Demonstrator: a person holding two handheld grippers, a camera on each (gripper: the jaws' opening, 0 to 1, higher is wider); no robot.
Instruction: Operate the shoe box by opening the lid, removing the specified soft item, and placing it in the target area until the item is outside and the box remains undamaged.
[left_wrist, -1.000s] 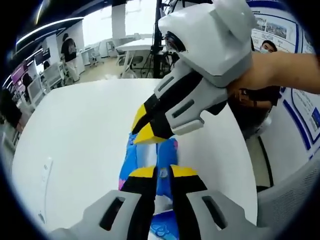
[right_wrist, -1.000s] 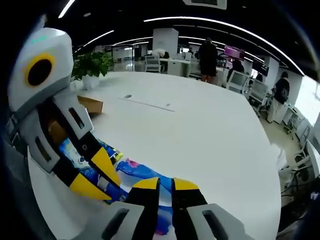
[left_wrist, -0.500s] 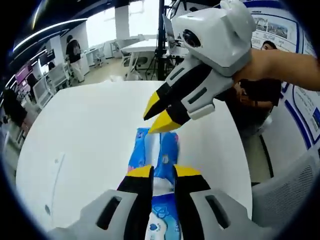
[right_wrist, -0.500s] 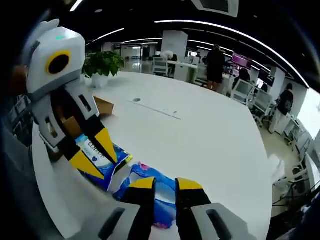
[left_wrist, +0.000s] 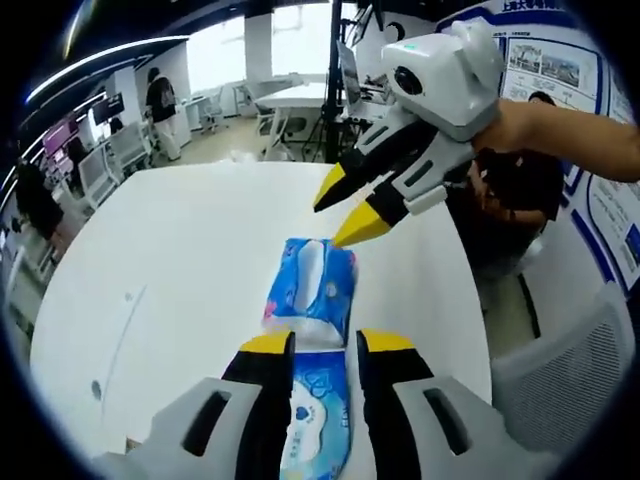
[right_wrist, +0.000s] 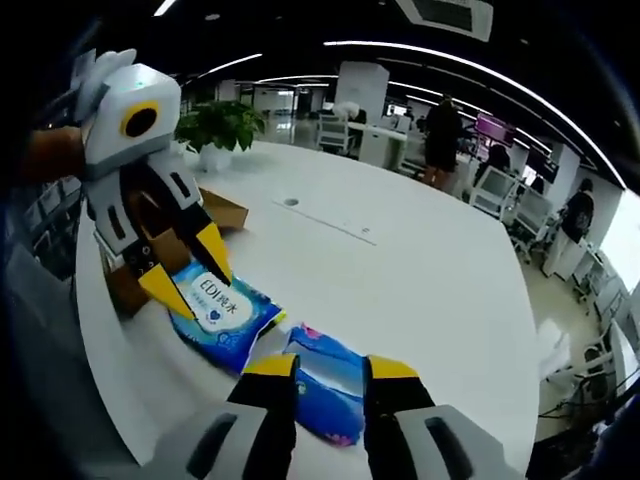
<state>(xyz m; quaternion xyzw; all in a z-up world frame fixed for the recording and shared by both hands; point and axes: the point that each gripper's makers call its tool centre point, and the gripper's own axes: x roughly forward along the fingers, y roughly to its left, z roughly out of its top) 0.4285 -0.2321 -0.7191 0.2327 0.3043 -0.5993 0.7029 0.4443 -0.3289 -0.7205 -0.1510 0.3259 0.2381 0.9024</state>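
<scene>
A soft blue pack of wipes (left_wrist: 312, 285) lies flat on the white table (left_wrist: 170, 260). Its near end, with a white label, runs between the jaws of my left gripper (left_wrist: 327, 345), which stands open. My right gripper (left_wrist: 345, 208) hovers open just above the pack's far end. In the right gripper view the blue pack (right_wrist: 215, 310) shows its labelled end under the open left gripper (right_wrist: 192, 278). Its pink-edged end lies ahead of my right gripper (right_wrist: 331, 367). A brown cardboard box (right_wrist: 228, 208) sits behind the left gripper, partly hidden by it.
A potted plant (right_wrist: 220, 125) stands at the table's far edge. The white table (right_wrist: 420, 270) stretches wide to the right. A grey chair (left_wrist: 560, 370) stands past the table's edge. People and desks fill the room behind.
Both grippers have opened and let go of the blue pack, which now lies on the table. The right gripper has lifted and drawn back from it.
</scene>
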